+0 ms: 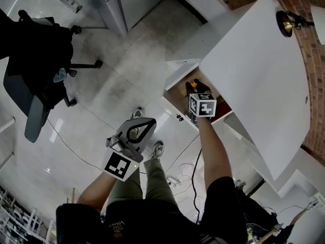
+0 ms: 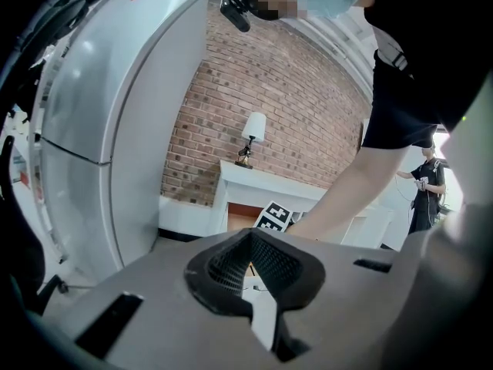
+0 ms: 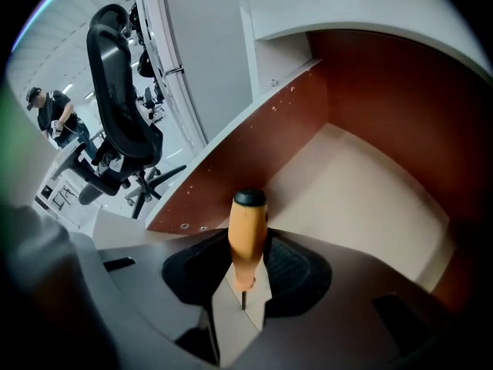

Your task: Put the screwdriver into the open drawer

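Observation:
The screwdriver (image 3: 248, 233) has an orange handle with a black cap and stands upright between the jaws of my right gripper (image 3: 246, 245), which is shut on it. The handle points down into the open drawer (image 3: 362, 191), a wooden box with reddish-brown walls and a pale floor. In the head view the right gripper (image 1: 195, 96) hangs over the drawer (image 1: 175, 103) under the white desk, with the screwdriver (image 1: 193, 85) just showing past it. My left gripper (image 1: 150, 122) is held low over the floor, away from the drawer, shut on nothing (image 2: 250, 233).
The white desk top (image 1: 254, 75) overhangs the drawer, and a lamp (image 1: 287, 22) stands at its far end by the brick wall. A black office chair (image 1: 35, 60) is at the left. Cables (image 1: 188, 172) lie on the floor. A grey fridge (image 2: 92, 129) stands left.

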Action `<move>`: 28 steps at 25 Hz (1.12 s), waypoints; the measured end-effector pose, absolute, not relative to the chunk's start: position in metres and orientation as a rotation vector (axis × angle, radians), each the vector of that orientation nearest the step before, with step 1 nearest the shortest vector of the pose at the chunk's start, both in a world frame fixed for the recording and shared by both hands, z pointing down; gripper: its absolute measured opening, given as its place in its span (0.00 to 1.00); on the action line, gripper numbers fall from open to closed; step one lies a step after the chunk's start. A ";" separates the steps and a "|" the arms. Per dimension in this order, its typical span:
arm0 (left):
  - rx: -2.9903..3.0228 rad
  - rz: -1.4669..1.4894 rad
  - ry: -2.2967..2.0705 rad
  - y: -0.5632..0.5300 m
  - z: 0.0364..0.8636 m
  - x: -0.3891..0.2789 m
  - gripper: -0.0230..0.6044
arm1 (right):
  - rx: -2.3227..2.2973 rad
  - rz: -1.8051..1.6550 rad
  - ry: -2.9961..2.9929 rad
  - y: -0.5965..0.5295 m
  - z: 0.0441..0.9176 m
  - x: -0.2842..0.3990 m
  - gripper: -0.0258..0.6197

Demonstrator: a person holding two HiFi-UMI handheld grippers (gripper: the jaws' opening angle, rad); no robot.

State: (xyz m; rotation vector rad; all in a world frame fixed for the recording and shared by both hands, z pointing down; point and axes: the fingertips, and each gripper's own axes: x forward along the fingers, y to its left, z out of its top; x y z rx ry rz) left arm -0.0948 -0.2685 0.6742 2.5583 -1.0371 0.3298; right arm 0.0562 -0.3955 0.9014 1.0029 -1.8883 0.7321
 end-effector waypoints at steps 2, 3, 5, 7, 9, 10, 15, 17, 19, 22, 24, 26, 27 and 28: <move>2.556 0.330 -1.037 -0.269 0.675 -0.095 0.05 | 1.004 0.728 -1.864 -0.395 0.905 0.058 0.24; 2.557 0.328 -1.038 -0.269 0.674 -0.095 0.05 | 1.006 0.725 -1.854 -0.395 0.907 0.060 0.25; 2.560 0.326 -1.037 -0.269 0.674 -0.094 0.05 | 1.009 0.725 -1.846 -0.394 0.908 0.061 0.25; 2.560 0.331 -1.035 -0.269 0.674 -0.093 0.05 | 1.000 0.732 -1.851 -0.392 0.908 0.061 0.25; 2.555 0.333 -1.035 -0.269 0.673 -0.091 0.05 | 0.994 0.739 -1.856 -0.390 0.908 0.061 0.25; 2.555 0.332 -1.035 -0.269 0.673 -0.089 0.05 | 0.994 0.741 -1.857 -0.390 0.907 0.061 0.25; 2.566 0.323 -1.032 -0.270 0.668 -0.082 0.05 | 1.019 0.727 -1.874 -0.387 0.897 0.063 0.24; 2.570 0.323 -1.040 -0.270 0.665 -0.081 0.05 | 1.038 0.691 -1.891 -0.385 0.887 0.063 0.18; 2.571 0.326 -1.048 -0.270 0.662 -0.078 0.05 | 1.062 0.663 -1.916 -0.382 0.876 0.062 0.11; 2.584 0.322 -1.053 -0.268 0.654 -0.072 0.05 | 1.102 0.647 -1.952 -0.377 0.857 0.063 0.06; 2.601 0.312 -1.055 -0.267 0.648 -0.068 0.05 | 1.123 0.640 -1.985 -0.372 0.844 0.061 0.04; 2.618 0.302 -1.061 -0.267 0.641 -0.065 0.05 | 1.140 0.642 -2.023 -0.366 0.830 0.058 0.04; 2.625 0.300 -1.066 -0.266 0.637 -0.064 0.05 | 1.153 0.647 -2.041 -0.362 0.821 0.056 0.04; 2.631 0.300 -1.072 -0.266 0.633 -0.062 0.05 | 1.169 0.652 -2.059 -0.358 0.812 0.056 0.04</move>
